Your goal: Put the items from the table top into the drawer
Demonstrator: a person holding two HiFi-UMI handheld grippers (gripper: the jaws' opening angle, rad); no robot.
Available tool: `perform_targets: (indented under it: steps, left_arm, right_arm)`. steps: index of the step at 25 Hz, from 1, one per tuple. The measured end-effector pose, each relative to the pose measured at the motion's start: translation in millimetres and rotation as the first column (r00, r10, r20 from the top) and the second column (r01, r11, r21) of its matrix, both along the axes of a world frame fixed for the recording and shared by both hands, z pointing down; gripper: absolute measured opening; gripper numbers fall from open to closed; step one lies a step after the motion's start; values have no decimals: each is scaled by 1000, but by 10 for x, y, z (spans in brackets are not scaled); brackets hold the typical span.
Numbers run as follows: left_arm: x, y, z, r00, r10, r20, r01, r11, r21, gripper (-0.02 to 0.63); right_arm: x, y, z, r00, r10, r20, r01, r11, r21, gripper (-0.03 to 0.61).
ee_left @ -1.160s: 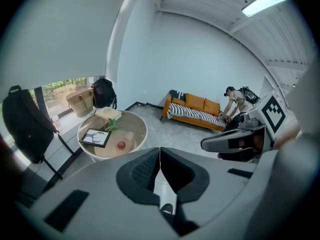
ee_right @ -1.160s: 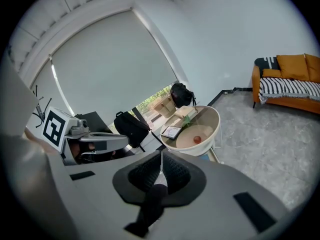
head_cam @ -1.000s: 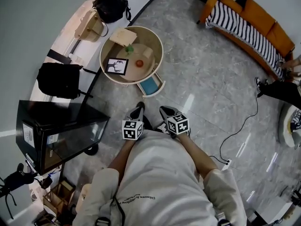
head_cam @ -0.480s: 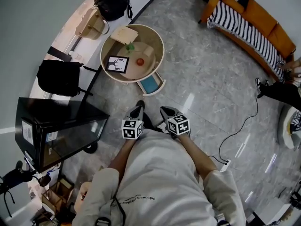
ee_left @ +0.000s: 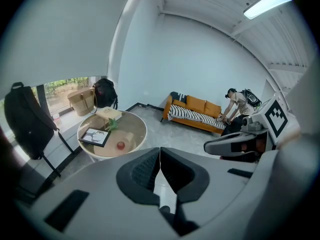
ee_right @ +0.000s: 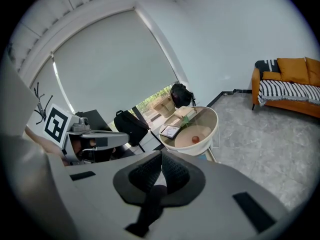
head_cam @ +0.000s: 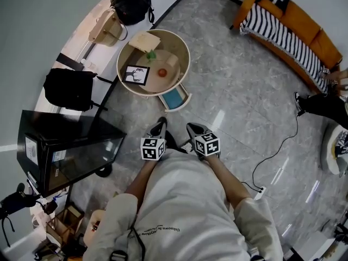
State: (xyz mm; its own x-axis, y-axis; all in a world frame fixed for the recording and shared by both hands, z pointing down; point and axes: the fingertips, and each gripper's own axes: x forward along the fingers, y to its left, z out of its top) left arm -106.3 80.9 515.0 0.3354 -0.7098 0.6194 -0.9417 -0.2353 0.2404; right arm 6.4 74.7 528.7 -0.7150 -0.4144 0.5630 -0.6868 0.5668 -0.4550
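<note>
Left gripper view: my left gripper [ee_left: 160, 150] is clenched, its two ribbed pads [ee_left: 144, 173] pressed tip to tip with nothing between them.
Right gripper view: my right gripper [ee_right: 161, 154] is clenched the same way, pads meeting at the tips, nothing held.
Head view: my two grippers sit side by side in front of my chest, each topped by a marker cube, over the floor [head_cam: 239, 91] and touching no item.
Gripper make: smooth grey shells; black pads with fine ridges, together forming a narrow V.
Table [head_cam: 185, 52]: round, with a pale raised rim and a tan top; at 11 o'clock from my grippers, well apart from them.
Drawer [head_cam: 175, 98]: pulled out at the table's 5 o'clock, pale walls, blue inside.
Frame [head_cam: 135, 75]: flat, black-edged, white picture with a dark drawing; at 8 o'clock on the top.
Ball [head_cam: 161, 72]: small, round, red; near the middle, toward 5 o'clock, apart from the frame.
Plant [head_cam: 150, 54]: small and green, toward 12 o'clock.
Book [head_cam: 143, 41]: pale, flat, at the 11 o'clock edge, just beside the plant.
Block [head_cam: 172, 60]: pale, boxy, at 3 o'clock.
Floor: grey veined stone, glossy.
Sofa [head_cam: 304, 19]: orange with a black-and-white striped cover, at 2 o'clock.
</note>
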Motion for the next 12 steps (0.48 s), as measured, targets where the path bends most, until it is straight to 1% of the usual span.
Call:
perform_targets:
  steps: [6, 12]
  left_arm:
    - [3, -5, 10, 1000, 1, -1, -1, 1000, -5, 21]
    - [-26, 39, 45, 1000, -4, -5, 4, 1000, -23, 21]
  right_arm:
    - [67, -39, 29, 1000, 25, -13, -25, 1000, -3, 35]
    - [32, -5, 35, 1000, 17, -6, -17, 1000, -5, 35]
